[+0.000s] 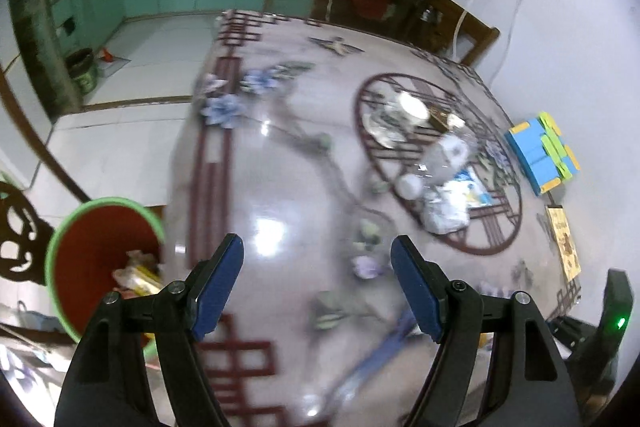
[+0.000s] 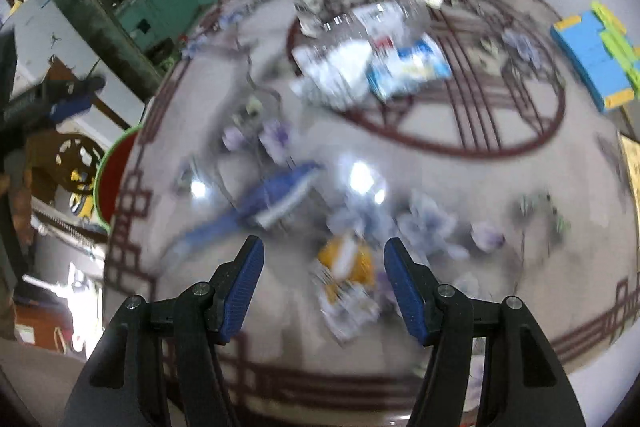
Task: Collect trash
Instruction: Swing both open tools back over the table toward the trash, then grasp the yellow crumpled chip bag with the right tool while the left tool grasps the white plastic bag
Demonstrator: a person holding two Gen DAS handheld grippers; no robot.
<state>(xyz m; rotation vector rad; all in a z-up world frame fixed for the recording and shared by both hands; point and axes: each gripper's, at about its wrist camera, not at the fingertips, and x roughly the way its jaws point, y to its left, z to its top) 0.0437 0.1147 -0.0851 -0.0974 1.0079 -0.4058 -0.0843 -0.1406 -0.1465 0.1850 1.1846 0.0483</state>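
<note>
My left gripper (image 1: pixel 318 287) is open and empty above the patterned table (image 1: pixel 280 187). A green-rimmed red trash bin (image 1: pixel 92 239) with wrappers inside stands off the table's left edge, left of the gripper. A pile of plastic trash (image 1: pixel 448 183) lies far right on the table. My right gripper (image 2: pixel 324 287) is open, with a crumpled yellow and white wrapper (image 2: pixel 348 287) on the table between its fingers. A blue toothbrush (image 2: pixel 272 199) lies ahead to the left. The trash pile (image 2: pixel 368 67) lies farther ahead. The bin's rim (image 2: pixel 116 163) shows at the left.
Blue and green blocks (image 1: pixel 544 151) sit at the table's right edge, also in the right wrist view (image 2: pixel 596 55). A yellow card (image 1: pixel 564 243) lies near them. Wooden chairs (image 1: pixel 452 23) stand behind the table. Both views are motion-blurred.
</note>
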